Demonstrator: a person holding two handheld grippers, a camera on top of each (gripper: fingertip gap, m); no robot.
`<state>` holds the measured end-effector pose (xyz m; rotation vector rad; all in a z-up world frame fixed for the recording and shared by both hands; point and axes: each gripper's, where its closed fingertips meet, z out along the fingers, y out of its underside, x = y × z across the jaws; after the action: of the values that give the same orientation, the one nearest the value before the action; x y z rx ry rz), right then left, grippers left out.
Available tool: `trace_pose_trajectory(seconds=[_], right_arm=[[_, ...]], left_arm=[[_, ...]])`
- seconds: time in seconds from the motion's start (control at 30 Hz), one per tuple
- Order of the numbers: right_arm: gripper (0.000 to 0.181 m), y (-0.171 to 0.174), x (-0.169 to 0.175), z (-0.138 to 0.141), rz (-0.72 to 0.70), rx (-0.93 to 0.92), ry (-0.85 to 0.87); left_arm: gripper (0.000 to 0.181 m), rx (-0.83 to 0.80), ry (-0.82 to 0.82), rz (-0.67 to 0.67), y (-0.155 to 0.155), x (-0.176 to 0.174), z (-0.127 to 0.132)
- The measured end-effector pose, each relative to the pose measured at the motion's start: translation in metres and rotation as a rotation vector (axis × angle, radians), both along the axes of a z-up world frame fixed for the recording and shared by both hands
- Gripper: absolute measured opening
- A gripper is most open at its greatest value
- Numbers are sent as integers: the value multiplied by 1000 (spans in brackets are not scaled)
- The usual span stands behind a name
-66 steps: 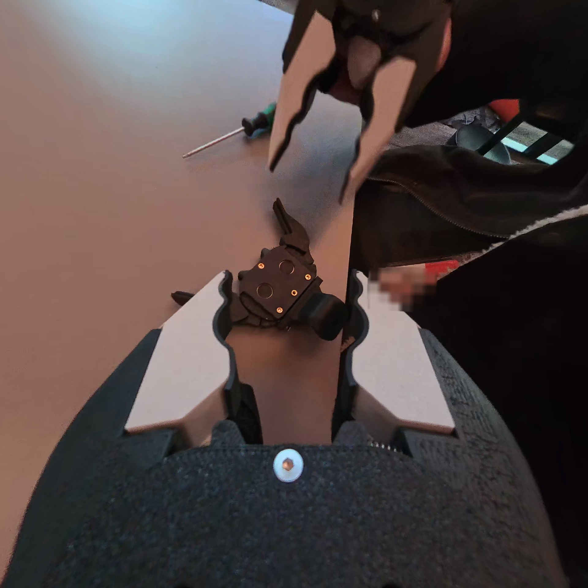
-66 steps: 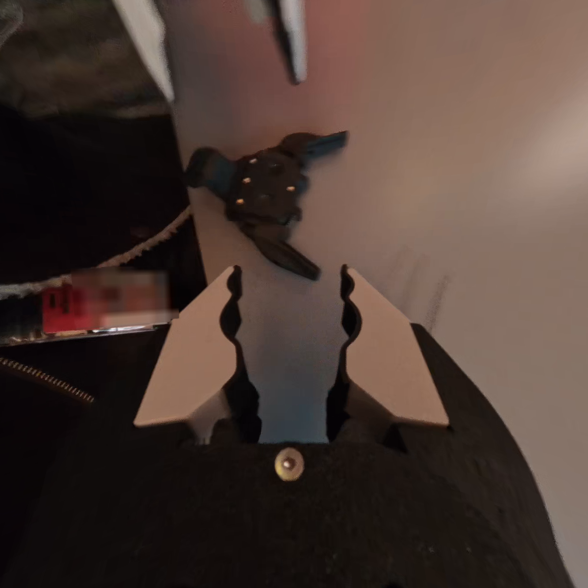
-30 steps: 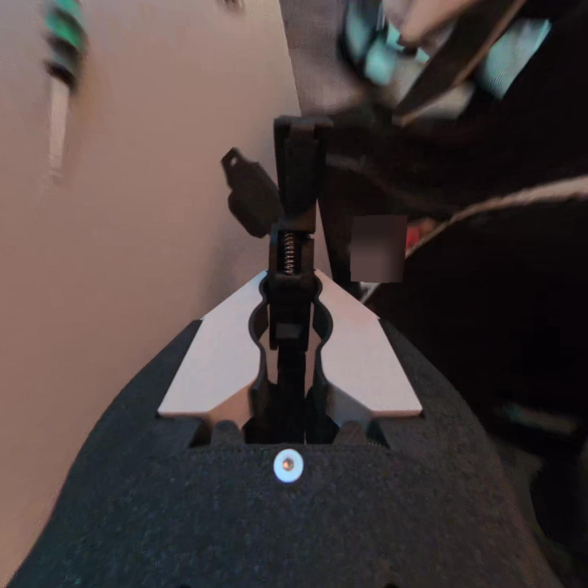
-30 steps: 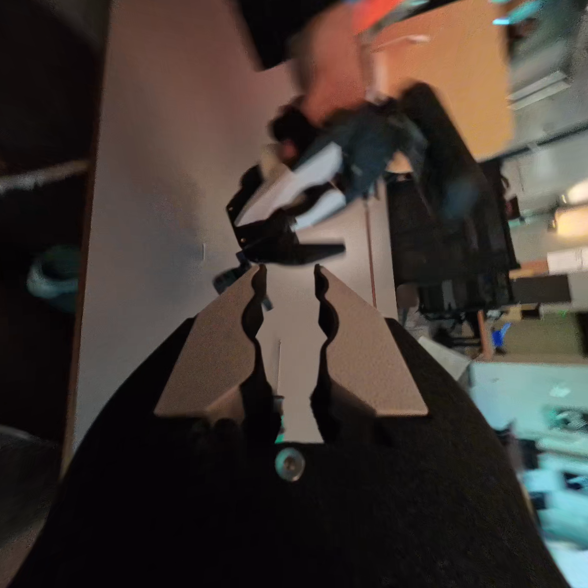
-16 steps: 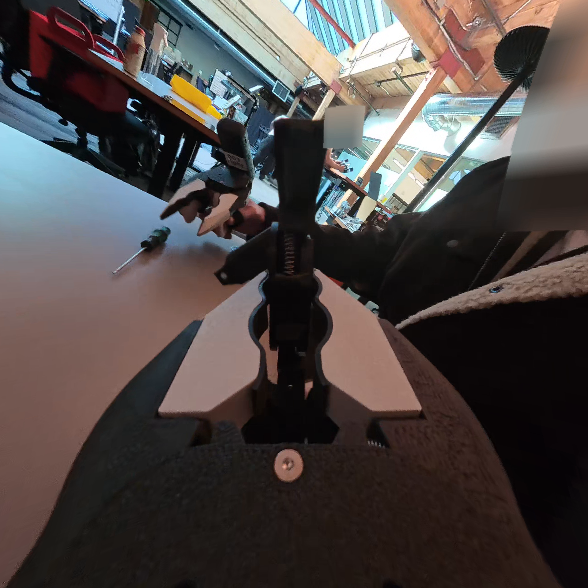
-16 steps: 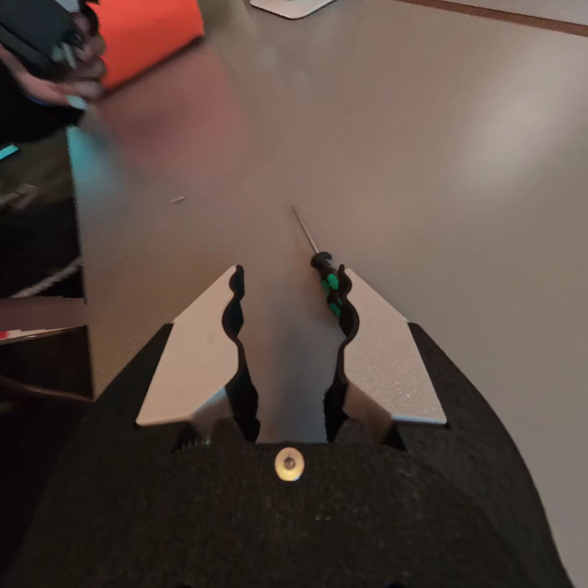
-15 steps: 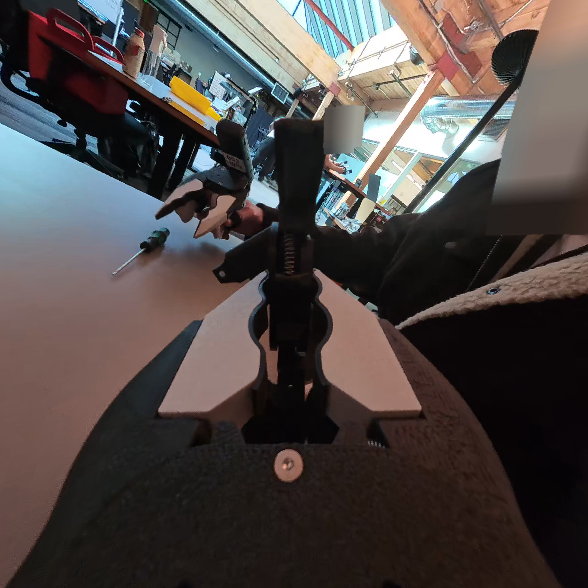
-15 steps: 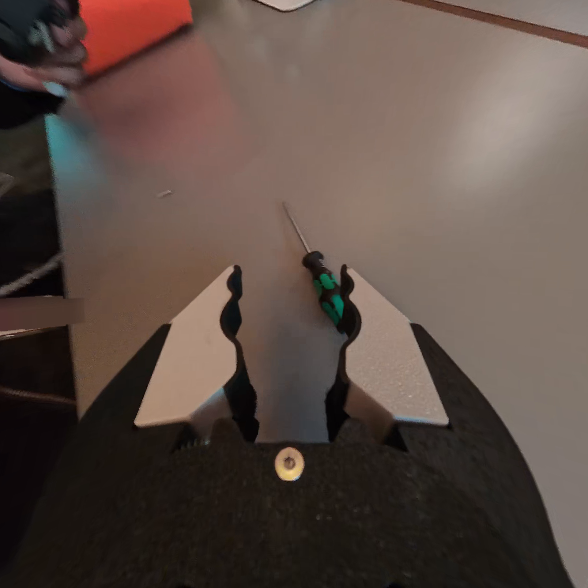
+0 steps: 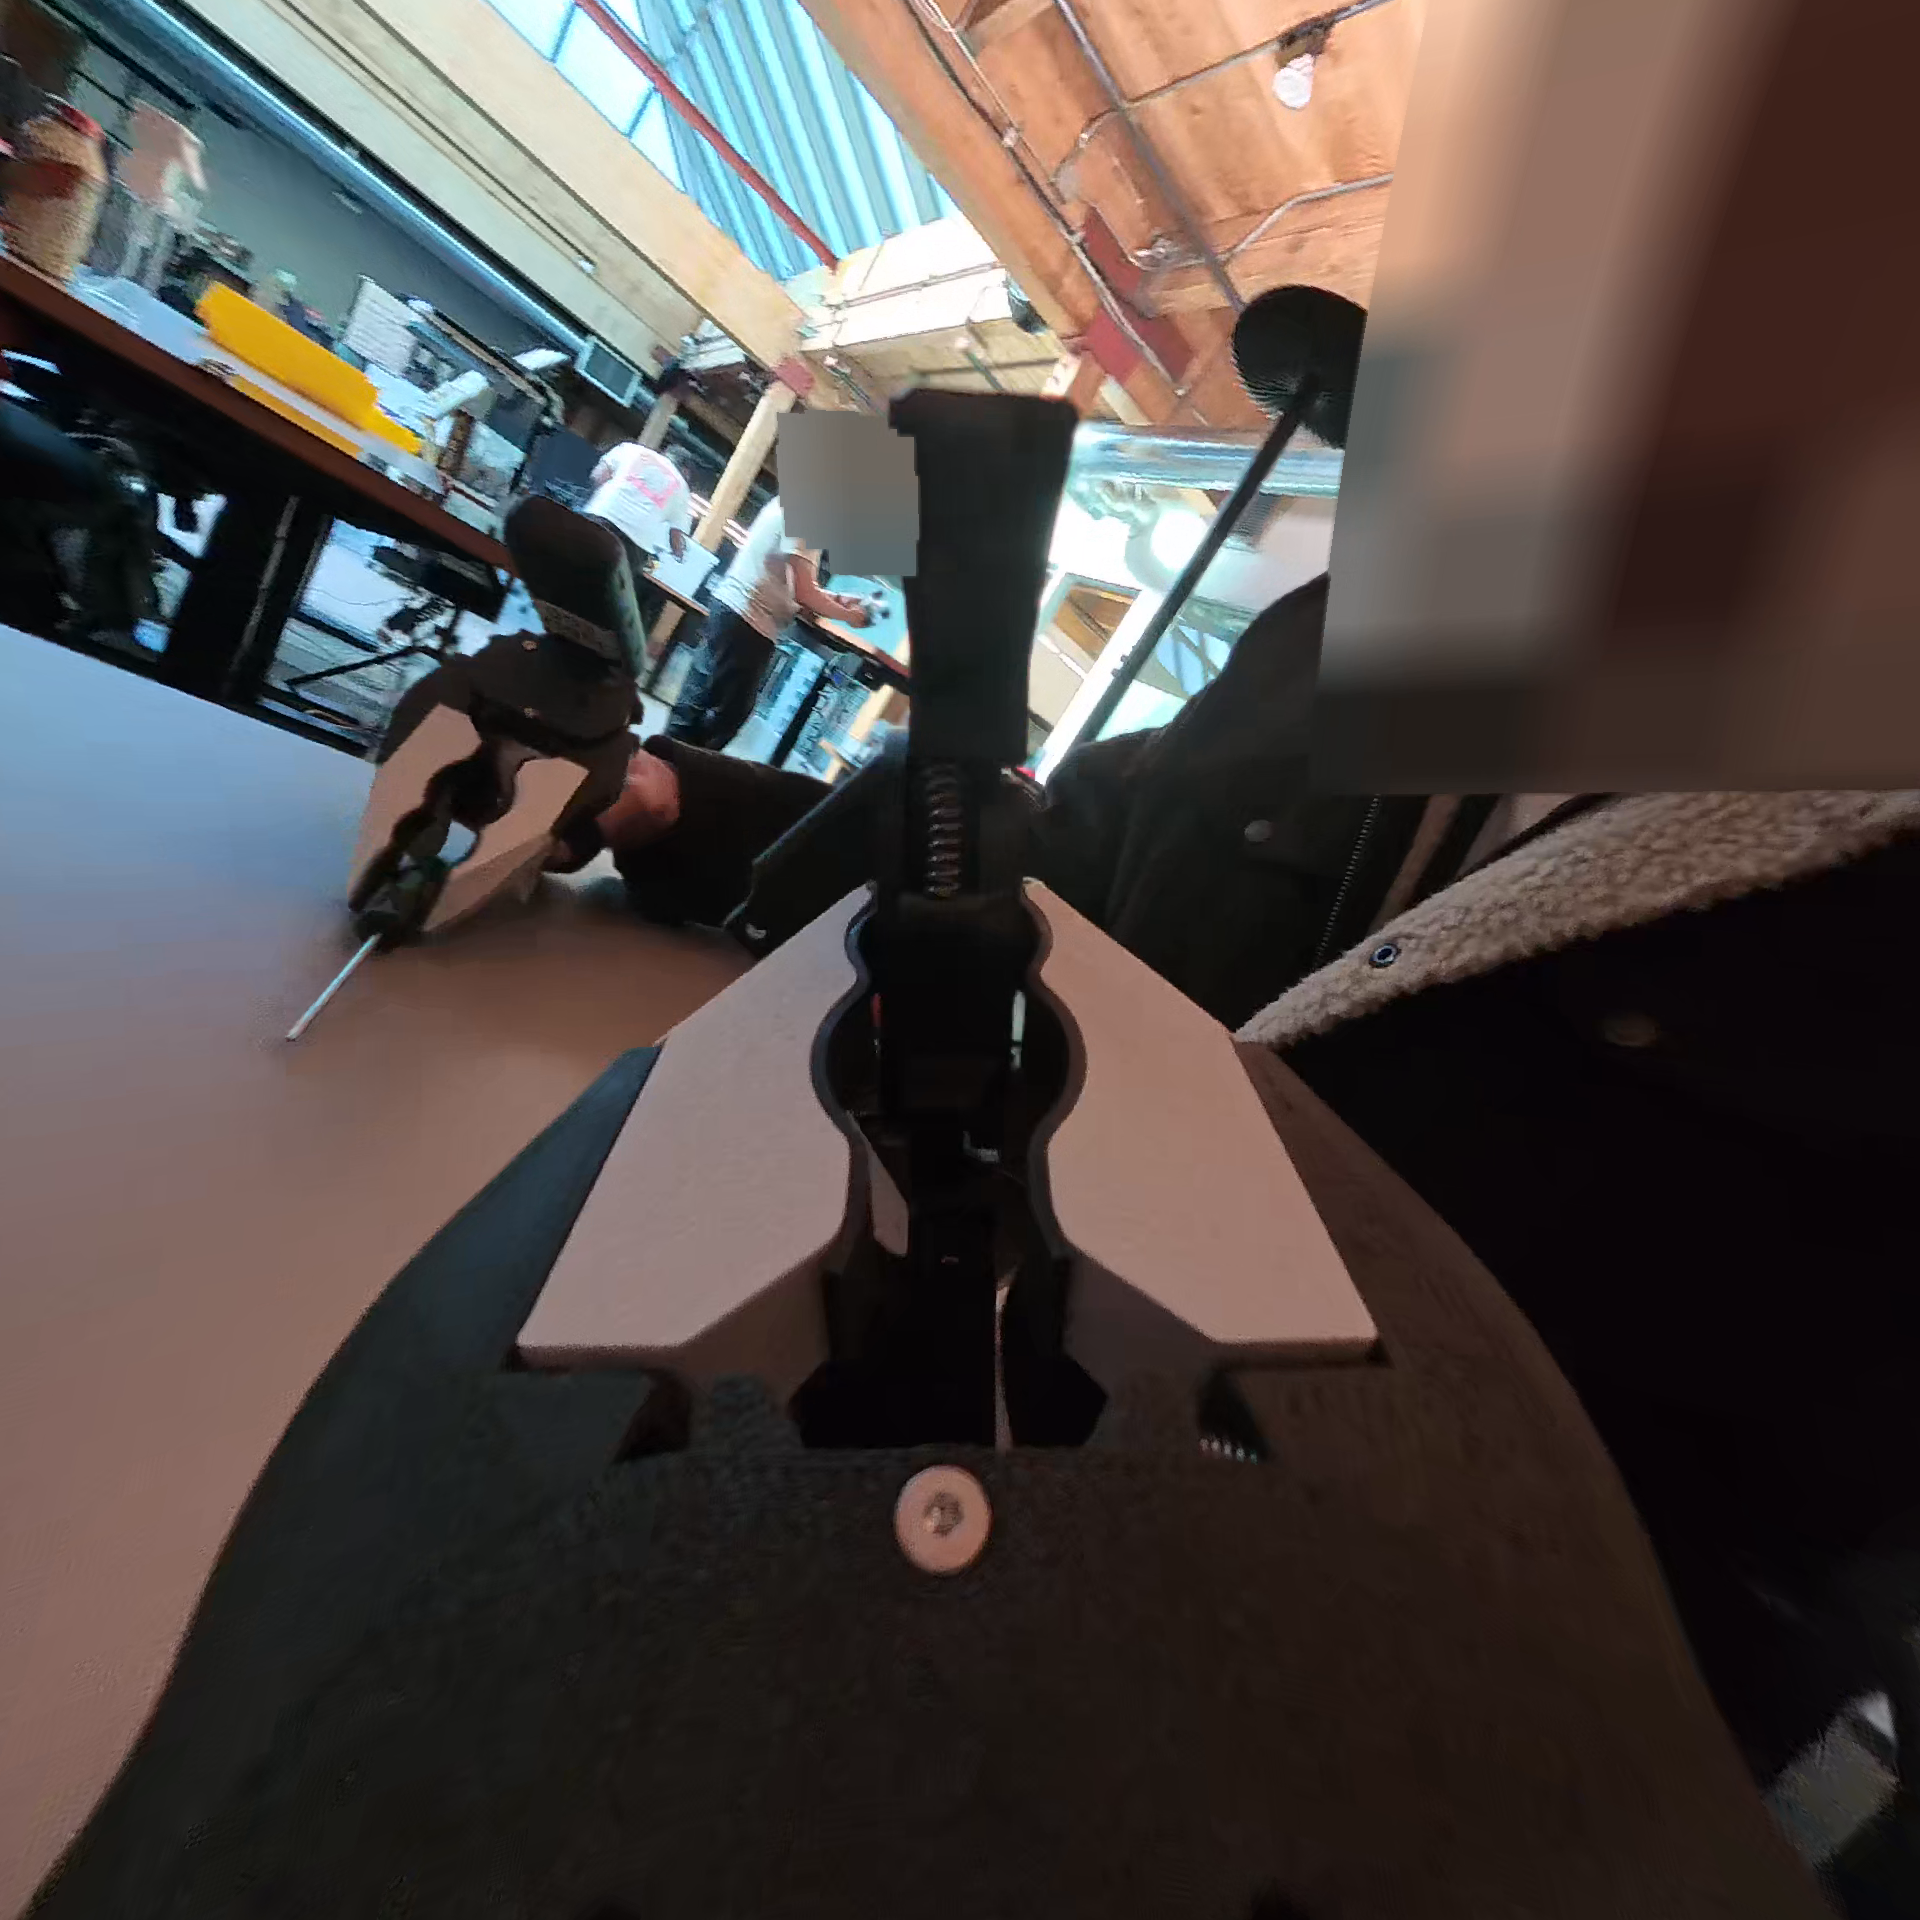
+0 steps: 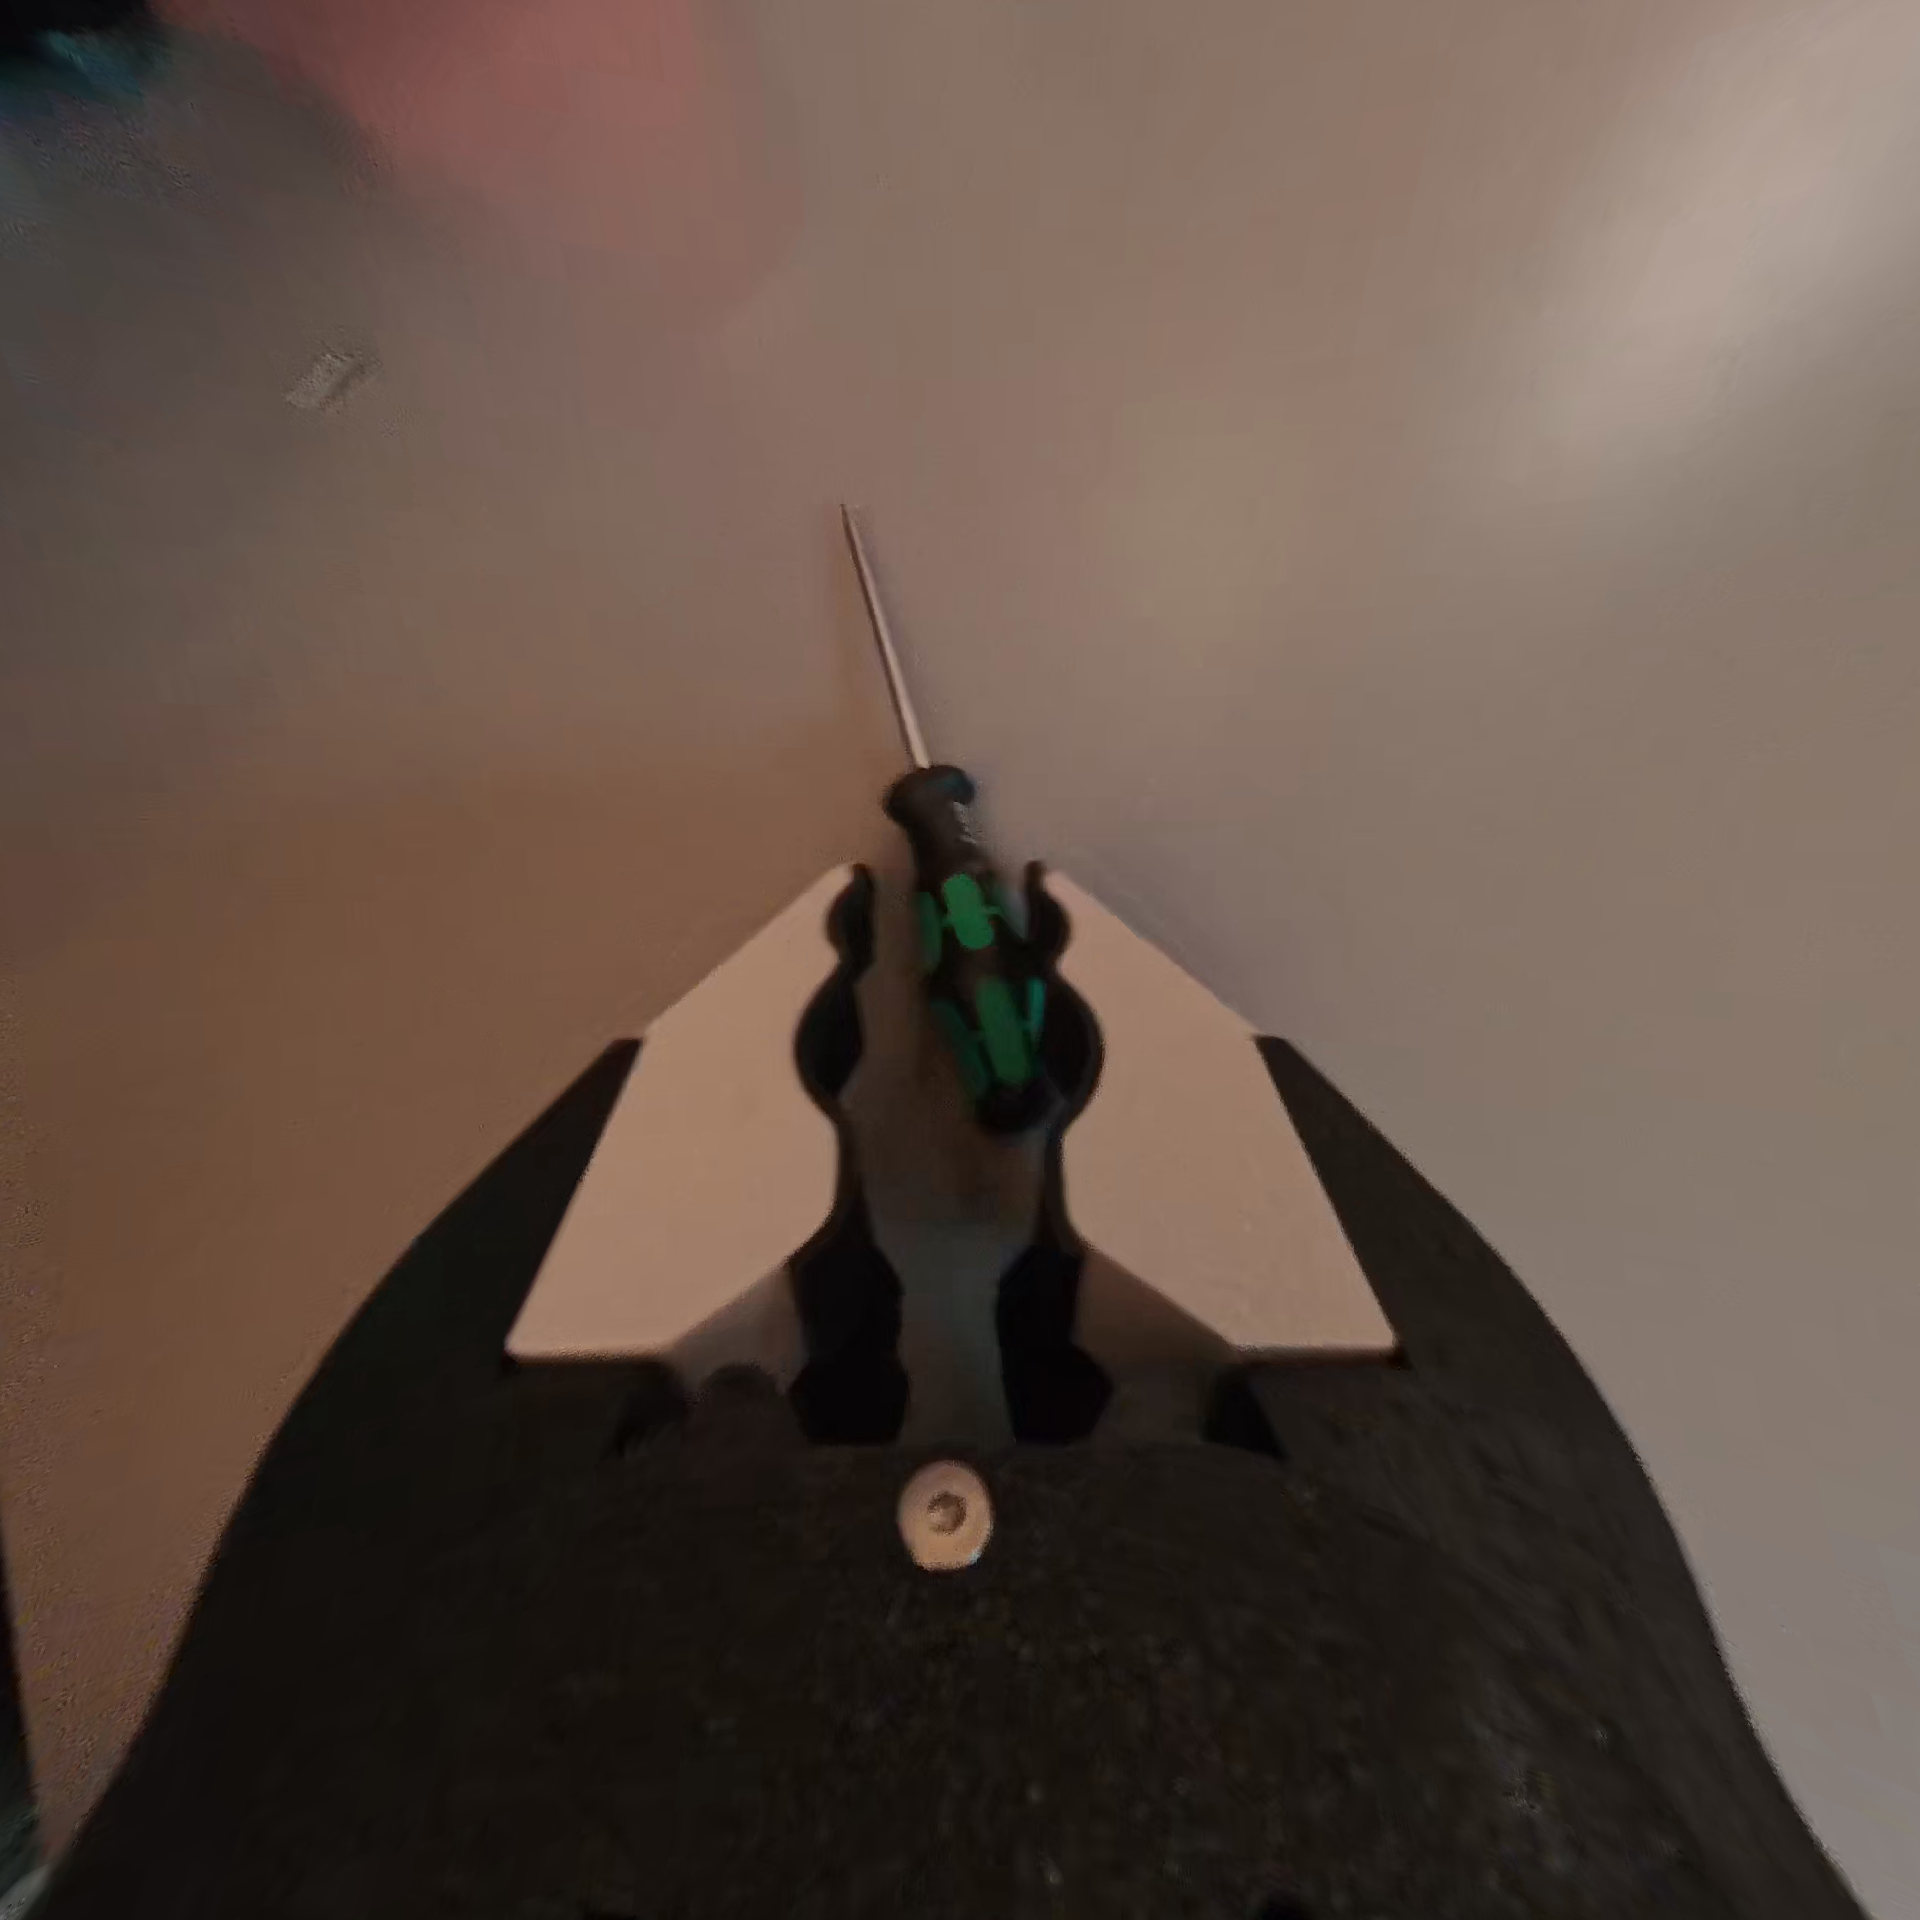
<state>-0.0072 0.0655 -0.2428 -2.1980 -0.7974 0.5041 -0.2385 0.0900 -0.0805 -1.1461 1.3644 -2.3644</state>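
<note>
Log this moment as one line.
left claw: shut on black spring clamp, held upright | right claw: around screwdriver handle, gap on one side | screwdriver: lying on table

Left gripper (image 9: 951,935) clamped on black spring clamp (image 9: 971,665), raised above table (image 9: 156,1039). Beyond clamp: right gripper (image 9: 416,883) low on table, around screwdriver (image 9: 358,945).

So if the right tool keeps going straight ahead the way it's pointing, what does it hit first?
Probably the green-and-black screwdriver, whose handle already lies between the right tool's fingers; beyond it, the pale tabletop.
</note>
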Motion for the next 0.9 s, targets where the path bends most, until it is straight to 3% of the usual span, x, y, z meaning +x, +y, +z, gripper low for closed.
trace_pose_trajectory(seconds=[0.07,0.2,0.3,0.37,0.5,0.9], right_arm=[[16,4,-5,3,5,8,-3],[16,-6,-71,78,36,34,248],[16,-15,-110,116,48,9,278],[16,-13,-118,128,30,25,249],[16,-18,-129,131,73,-3,194],[16,-13,-125,123,13,-38,215]], left_arm=[[21,13,-4,-31,10,9,-6],[21,40,-40,-41,28,21,-14],[21,-1,-25,-45,39,26,-24],[21,74,-39,-66,31,22,-23],[21,82,10,-76,27,24,-32],[21,132,39,-58,22,29,-41]])
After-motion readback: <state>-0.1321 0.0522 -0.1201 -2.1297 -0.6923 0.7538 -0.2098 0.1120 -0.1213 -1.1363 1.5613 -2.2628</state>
